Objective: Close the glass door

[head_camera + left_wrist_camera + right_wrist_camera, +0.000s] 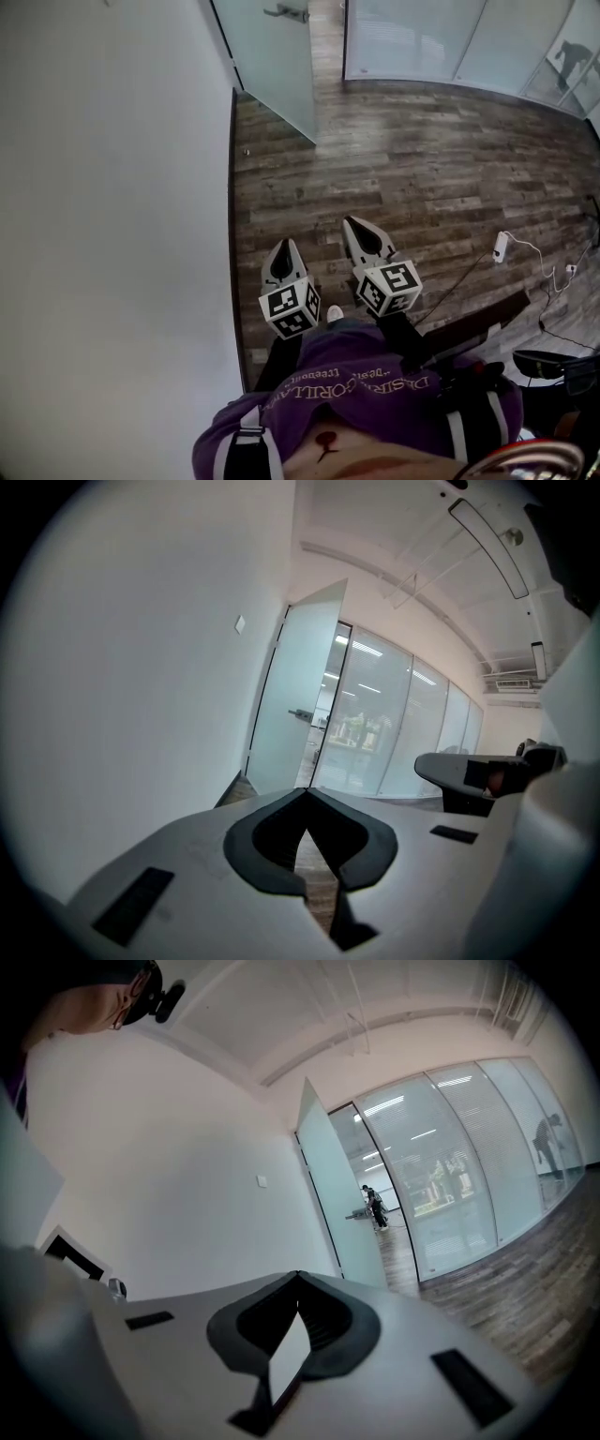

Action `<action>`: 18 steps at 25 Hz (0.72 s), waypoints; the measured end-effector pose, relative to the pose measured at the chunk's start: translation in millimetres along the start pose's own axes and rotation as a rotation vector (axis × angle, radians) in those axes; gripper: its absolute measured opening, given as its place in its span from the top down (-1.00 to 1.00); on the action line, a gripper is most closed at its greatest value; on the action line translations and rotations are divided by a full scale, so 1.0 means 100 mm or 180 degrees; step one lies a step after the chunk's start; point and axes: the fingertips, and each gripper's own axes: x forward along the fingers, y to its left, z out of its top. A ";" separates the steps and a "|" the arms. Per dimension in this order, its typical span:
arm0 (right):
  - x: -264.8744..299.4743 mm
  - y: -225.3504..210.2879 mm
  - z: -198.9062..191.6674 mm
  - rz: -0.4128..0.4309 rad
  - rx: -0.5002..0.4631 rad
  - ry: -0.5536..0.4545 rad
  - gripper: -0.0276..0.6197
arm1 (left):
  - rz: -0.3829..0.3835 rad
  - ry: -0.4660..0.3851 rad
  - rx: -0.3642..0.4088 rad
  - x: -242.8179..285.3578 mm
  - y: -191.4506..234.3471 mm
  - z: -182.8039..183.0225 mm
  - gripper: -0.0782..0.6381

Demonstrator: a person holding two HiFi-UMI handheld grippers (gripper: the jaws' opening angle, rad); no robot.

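Glass door point(274, 56) ajar well ahead, left gripper point(284, 247) and right gripper point(352, 226) both closed, empty

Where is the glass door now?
In the head view the glass door stands open at the top, left of centre, beside the white wall.

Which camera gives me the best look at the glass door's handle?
The head view: the handle reads as a clear lever on the glass door, though near the top edge. Both gripper views show it only small and far off.
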 end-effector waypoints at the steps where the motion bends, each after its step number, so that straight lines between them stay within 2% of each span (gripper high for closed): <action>1: 0.01 -0.03 -0.01 0.0006 0.0016 0.0013 0.92 | 0.0010 0.0000 0.0003 0.03 -0.02 0.00 0.78; 11: 0.39 -0.13 0.02 0.0079 0.0057 0.0066 0.92 | 0.0103 0.0012 -0.0031 0.33 0.13 0.12 0.78; 18: 0.90 -0.18 0.20 0.0042 0.0033 0.0024 0.92 | 0.0039 -0.0041 -0.0015 0.77 0.31 0.46 0.78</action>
